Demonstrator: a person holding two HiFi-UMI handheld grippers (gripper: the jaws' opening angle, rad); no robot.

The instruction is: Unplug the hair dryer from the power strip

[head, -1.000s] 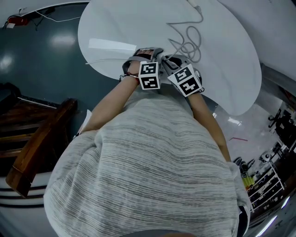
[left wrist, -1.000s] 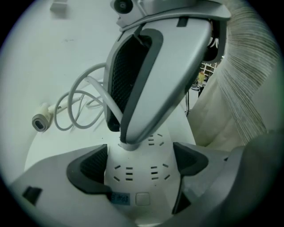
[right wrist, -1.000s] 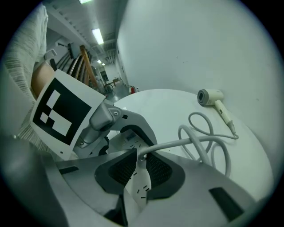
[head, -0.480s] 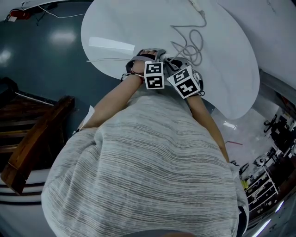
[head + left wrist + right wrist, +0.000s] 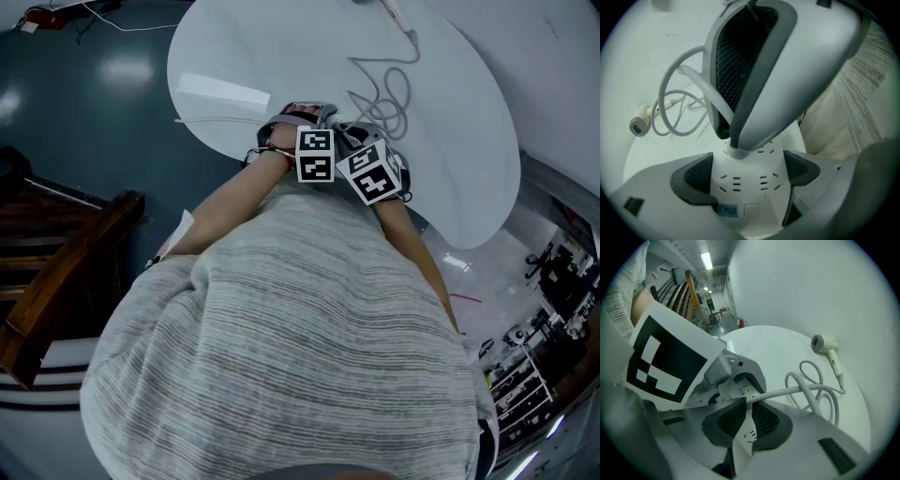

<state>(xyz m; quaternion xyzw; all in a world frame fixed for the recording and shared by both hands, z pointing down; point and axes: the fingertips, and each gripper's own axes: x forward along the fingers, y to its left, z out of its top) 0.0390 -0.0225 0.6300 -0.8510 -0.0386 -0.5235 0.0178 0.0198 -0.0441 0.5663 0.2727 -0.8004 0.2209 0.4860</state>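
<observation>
— What are the left tongs (image 5: 747, 174) doing?

— They are narrow, with one pad pressed on each side of the power strip (image 5: 761, 187). The strip lies at the near edge of the tabletop (image 5: 234, 56). I think it is light, smooth plastic, so it would rise together with the plug if nothing held it down.

— And the right tongs (image 5: 749, 419)?

— They are directly above the strip and almost closed on the plug (image 5: 736, 151). The cord (image 5: 787, 392) comes out between their pads. The plug seems to be seated in its socket. It is small and stiff, and I judge that it sits tight. The best hold is on the plug body itself, because the cord is soft and pulling could harm it.

— Where is the hair dryer (image 5: 824, 344)?

— It lies on its side beyond the strip, well apart from it. The cord makes loose loops between the two.

— How many of each thing?

— One strip, one plug, one cord, one dryer, and two tongs.
</observation>
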